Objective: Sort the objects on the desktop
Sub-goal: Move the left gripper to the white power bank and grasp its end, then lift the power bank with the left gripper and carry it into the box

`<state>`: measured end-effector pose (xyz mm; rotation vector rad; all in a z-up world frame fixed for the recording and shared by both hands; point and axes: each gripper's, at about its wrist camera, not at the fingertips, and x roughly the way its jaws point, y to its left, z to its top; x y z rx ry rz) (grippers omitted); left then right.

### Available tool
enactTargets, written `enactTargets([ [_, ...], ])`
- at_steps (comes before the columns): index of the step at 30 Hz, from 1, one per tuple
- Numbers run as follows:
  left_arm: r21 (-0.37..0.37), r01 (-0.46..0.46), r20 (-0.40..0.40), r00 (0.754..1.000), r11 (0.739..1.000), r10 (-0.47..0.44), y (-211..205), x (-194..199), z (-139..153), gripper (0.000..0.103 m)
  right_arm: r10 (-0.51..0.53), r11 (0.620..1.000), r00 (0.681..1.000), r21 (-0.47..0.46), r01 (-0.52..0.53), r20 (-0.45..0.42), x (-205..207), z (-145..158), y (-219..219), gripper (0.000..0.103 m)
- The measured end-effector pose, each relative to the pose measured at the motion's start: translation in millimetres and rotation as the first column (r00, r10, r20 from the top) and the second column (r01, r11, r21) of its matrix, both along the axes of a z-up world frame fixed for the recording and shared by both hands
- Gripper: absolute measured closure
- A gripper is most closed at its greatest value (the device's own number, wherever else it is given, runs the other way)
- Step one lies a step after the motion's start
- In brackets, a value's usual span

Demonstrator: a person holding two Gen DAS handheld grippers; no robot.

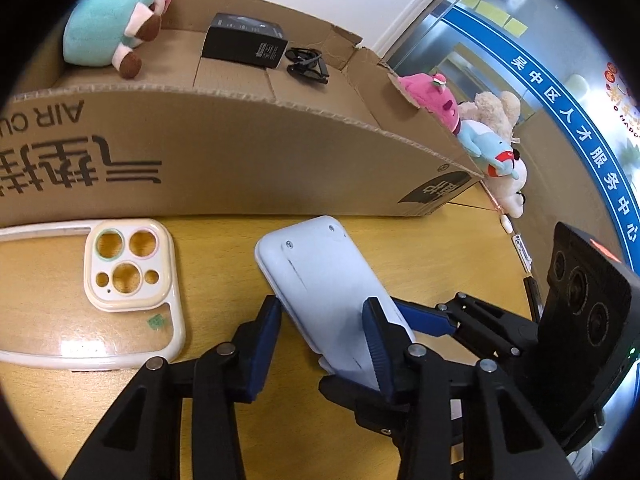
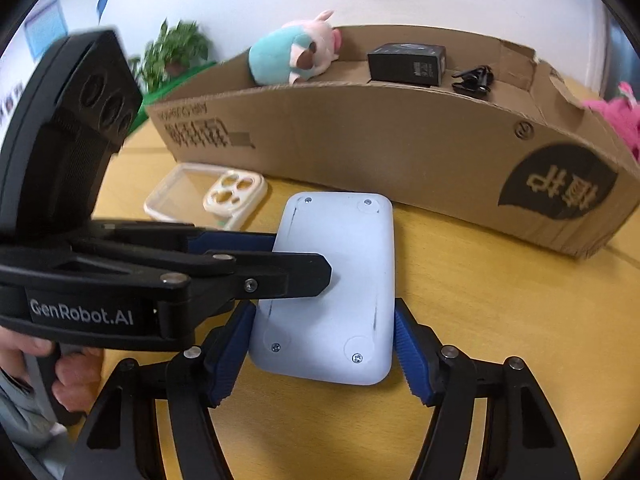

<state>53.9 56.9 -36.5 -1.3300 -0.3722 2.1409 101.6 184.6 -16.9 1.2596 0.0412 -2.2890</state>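
Right gripper (image 2: pixel 324 344) spread, fingers flanking the white device (image 2: pixel 340 280); left gripper (image 1: pixel 324 320) clamps it mid-bench. Cardboard box (image 1: pixel 240 152) at back edge holds teal plush (image 1: pixel 108 28), black box (image 1: pixel 244 42), black clip (image 1: pixel 308 66).

Phone case (image 1: pixel 80 292) cut off at left edge; pink plush (image 2: pixel 616 120) blurred, cropped right.

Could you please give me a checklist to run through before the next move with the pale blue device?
1. Left gripper jaws on the pale blue device: ok, closed on its edge.
2. Right gripper contact on both sides: cannot tell; its jaws straddle the device.
3. Bare floor in the cardboard box: ok, beside the black box.
4. Phone case apart from the device: ok.
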Motion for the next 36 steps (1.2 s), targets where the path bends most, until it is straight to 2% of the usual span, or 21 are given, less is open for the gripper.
enactTargets([
  [1,0.026,0.007,0.006,1.000,1.000,-0.007,-0.2,0.4,1.4,0.069,-0.002,1.000,1.000,-0.005,0.002,-0.002,0.3,0.8,-0.7,0.038],
  [6,0.038,0.012,-0.047,0.999,0.999,-0.010,1.2,5.8,20.7,0.069,-0.021,0.999,0.999,-0.034,0.019,-0.035,3.7,14.5,-0.9,0.038],
  [9,0.069,0.020,-0.072,0.997,0.997,-0.015,-0.9,7.6,36.4,0.070,-0.035,0.998,0.997,-0.054,0.031,-0.064,5.6,30.8,1.8,0.038],
  [16,0.065,0.048,-0.178,0.983,0.997,-0.035,0.3,3.3,87.8,0.070,-0.059,0.995,0.984,-0.085,0.045,-0.169,5.4,78.4,2.3,0.038],
  [28,0.042,0.114,-0.245,0.964,0.993,-0.100,10.3,-57.0,146.6,0.071,-0.084,0.991,0.963,-0.126,0.053,-0.255,-40.3,135.1,7.7,0.038],
  [36,0.030,0.140,-0.260,0.957,0.990,-0.127,23.1,-109.4,165.7,0.071,-0.105,0.987,0.959,-0.147,0.068,-0.264,-96.4,160.5,18.9,0.038],
])
